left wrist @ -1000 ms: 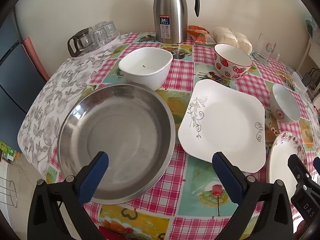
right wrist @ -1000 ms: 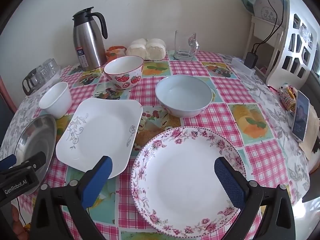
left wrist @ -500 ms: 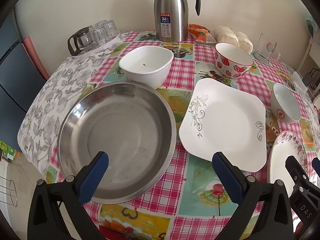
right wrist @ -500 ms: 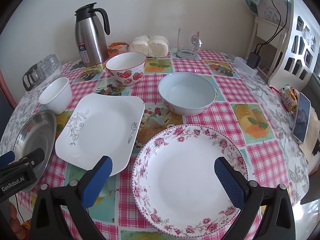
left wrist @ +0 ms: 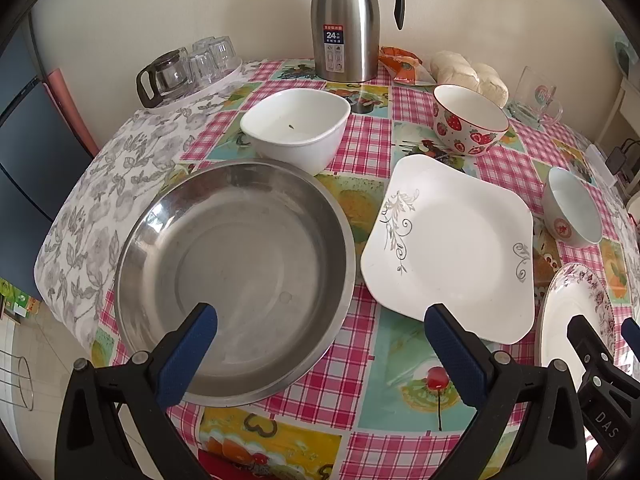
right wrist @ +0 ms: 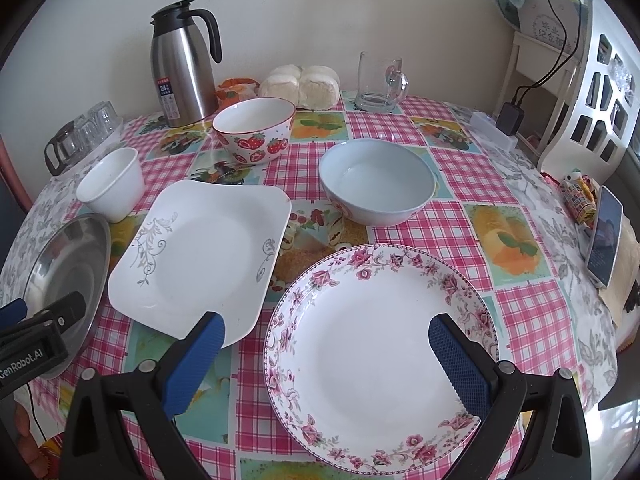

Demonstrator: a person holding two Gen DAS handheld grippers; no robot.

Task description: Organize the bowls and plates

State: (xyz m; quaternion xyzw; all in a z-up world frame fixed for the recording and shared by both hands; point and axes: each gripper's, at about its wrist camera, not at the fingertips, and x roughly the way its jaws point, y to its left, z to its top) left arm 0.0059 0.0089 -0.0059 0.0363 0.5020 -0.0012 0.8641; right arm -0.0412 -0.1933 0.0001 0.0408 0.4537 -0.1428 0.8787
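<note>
Two grippers hover over the checked tablecloth (right wrist: 404,136), both with jaws spread wide and holding nothing. Left gripper (left wrist: 320,350) sits above the near rim of the steel pan (left wrist: 236,280); right gripper (right wrist: 326,354) straddles the floral round plate (right wrist: 380,332). Square white plate (right wrist: 200,256) lies between pan and floral plate, apart from both. Behind: small white bowl (left wrist: 294,132) just beside the pan's far rim, strawberry bowl (right wrist: 254,130), pale blue bowl (right wrist: 376,180). Steel flask (left wrist: 346,20) stands upright at the back edge.
</note>
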